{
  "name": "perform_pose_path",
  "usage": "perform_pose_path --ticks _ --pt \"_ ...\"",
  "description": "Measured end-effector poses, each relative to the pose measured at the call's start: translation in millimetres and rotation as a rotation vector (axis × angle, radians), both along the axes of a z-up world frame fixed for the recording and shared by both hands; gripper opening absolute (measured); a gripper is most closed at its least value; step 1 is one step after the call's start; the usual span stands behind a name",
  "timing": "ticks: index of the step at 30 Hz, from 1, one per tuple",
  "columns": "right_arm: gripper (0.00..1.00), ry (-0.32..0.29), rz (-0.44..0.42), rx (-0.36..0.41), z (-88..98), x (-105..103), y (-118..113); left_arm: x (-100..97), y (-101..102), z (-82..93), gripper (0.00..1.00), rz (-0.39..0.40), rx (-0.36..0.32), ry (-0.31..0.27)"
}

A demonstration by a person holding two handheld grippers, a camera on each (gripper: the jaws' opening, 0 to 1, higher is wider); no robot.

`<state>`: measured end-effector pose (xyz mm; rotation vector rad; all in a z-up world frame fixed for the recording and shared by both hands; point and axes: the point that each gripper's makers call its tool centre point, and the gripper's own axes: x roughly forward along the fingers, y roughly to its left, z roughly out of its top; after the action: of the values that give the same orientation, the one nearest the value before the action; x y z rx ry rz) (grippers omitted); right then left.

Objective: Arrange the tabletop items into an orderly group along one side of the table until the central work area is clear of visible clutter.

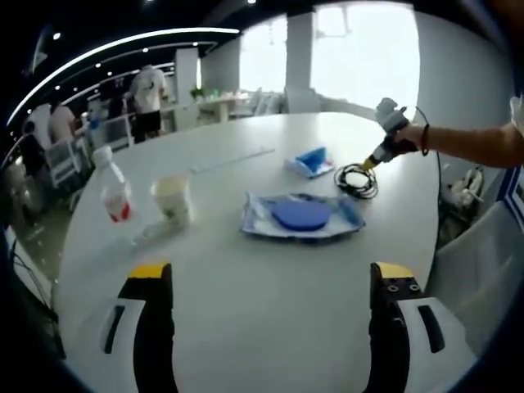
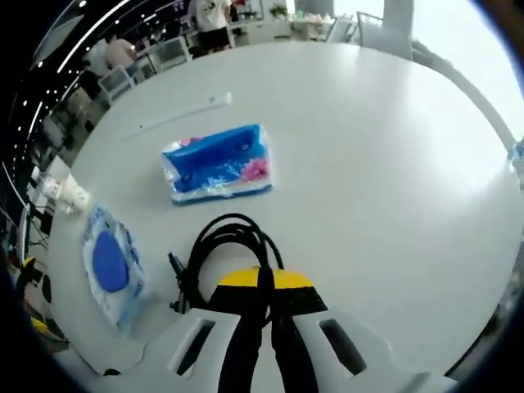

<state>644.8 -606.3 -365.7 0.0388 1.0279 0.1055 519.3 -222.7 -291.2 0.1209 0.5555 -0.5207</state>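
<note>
On the white table point(image 1: 270, 327) my left gripper point(image 1: 270, 274) stands open over bare tabletop, with nothing between its jaws. Beyond it lie a clear packet with a blue disc point(image 1: 301, 215), a blue tissue pack point(image 1: 311, 161) and a coiled black cable point(image 1: 358, 180). A hand holds my right gripper point(image 1: 378, 155) at the cable's edge. In the right gripper view my right gripper point(image 2: 262, 282) is shut on the black cable point(image 2: 229, 237), whose loop lies just ahead of the jaws. The tissue pack point(image 2: 217, 164) is beyond it and the blue disc packet point(image 2: 110, 262) is at the left.
A water bottle with a red label point(image 1: 115, 192) and a paper cup point(image 1: 173, 199) stand at the left, with a crumpled clear wrapper point(image 1: 151, 233) beside them. A long white strip point(image 1: 233, 158) lies farther back. People stand beyond the table. A chair point(image 1: 479, 262) stands at the right edge.
</note>
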Motion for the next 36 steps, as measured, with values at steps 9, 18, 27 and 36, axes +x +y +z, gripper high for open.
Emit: perform_pose_path --ticks 9,18,27,36 --pt "0.02 0.008 -0.008 -0.006 -12.8 -0.2 -4.5 0.1 3.4 -1.4 0.97 0.010 0.007 0.006" --pt "0.04 -0.001 0.029 -0.025 -21.1 0.4 -5.1 -0.1 4.7 -3.3 0.97 0.010 0.013 0.013" --pt "0.07 0.002 0.079 -0.067 -23.0 0.8 -2.9 0.1 6.2 -3.4 0.97 0.013 0.013 0.016" --pt "0.39 -0.073 0.040 -0.089 -3.8 10.0 -5.8 0.8 8.0 -2.5 0.97 0.018 0.015 0.009"
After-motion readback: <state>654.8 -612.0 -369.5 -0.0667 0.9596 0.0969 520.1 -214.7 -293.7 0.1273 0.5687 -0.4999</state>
